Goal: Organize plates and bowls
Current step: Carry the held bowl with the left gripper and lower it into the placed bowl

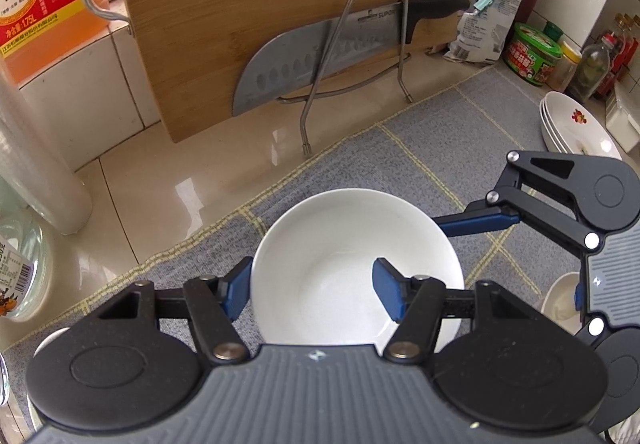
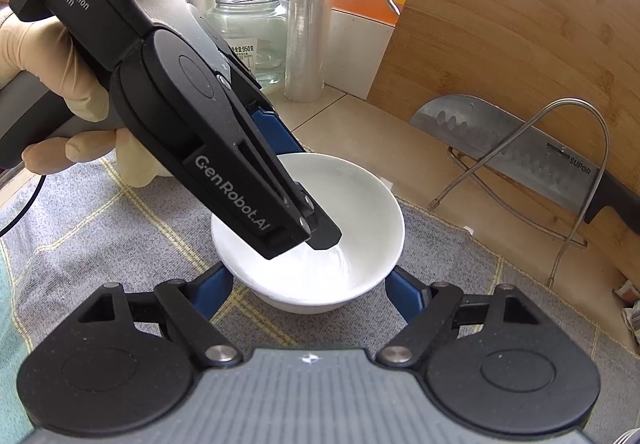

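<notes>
A white bowl [image 1: 332, 244] [image 2: 360, 211] stands on the grey checked cloth [image 1: 440, 147]. My left gripper [image 1: 312, 292] straddles its left wall, one blue pad outside the rim and the other inside, shut on the bowl. In the right wrist view the same gripper [image 2: 314, 193] slants down into the bowl, held by a gloved hand [image 2: 32, 43]. My right gripper [image 2: 310, 284] stands open just short of the bowl's near side, and one of its fingers [image 1: 476, 222] reaches the right rim. A stack of white plates with a red print [image 1: 576, 123] sits at the far right.
A bamboo cutting board [image 1: 260, 23] leans at the back with a cleaver [image 1: 320, 47] in a wire rack [image 1: 360, 43]. A cooking wine bottle [image 1: 36, 3], film roll [image 2: 308, 15] and glass jar [image 2: 248, 27] stand left. Condiment jars [image 1: 532, 51] crowd the right. A small white dish [image 1: 560, 300] lies behind the right gripper.
</notes>
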{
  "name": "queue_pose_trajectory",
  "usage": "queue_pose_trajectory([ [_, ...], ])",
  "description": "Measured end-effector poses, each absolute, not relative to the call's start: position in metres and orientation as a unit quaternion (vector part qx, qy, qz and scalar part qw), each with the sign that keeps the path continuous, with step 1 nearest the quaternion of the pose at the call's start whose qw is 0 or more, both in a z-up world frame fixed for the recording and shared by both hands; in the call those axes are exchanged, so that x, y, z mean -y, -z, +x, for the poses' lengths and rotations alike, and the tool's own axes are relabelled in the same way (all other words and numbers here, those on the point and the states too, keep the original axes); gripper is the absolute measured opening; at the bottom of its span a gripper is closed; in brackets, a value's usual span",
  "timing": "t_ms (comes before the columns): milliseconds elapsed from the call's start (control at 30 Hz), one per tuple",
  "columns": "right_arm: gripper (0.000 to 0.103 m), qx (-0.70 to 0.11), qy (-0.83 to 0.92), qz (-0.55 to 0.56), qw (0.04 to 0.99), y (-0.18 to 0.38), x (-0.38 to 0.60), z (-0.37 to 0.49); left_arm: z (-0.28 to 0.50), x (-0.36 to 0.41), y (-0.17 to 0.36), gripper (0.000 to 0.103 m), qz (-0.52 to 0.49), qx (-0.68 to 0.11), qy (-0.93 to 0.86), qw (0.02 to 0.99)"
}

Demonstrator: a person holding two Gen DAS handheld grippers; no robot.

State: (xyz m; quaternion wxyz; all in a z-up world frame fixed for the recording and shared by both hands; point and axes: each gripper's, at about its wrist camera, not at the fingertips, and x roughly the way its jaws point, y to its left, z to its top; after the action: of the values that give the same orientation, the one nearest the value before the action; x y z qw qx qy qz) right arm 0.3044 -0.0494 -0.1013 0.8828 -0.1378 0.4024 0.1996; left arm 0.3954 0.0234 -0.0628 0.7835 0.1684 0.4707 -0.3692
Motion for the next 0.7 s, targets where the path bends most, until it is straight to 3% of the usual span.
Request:
queue_pose_trajectory([
  [700, 0.087, -0.397, -0.199, -0.147, 0.884, 0.096, 0.049, 0.296, 0.391, -0.025, 0.047, 0.062, 0.171, -0.479, 0.384, 0.771],
])
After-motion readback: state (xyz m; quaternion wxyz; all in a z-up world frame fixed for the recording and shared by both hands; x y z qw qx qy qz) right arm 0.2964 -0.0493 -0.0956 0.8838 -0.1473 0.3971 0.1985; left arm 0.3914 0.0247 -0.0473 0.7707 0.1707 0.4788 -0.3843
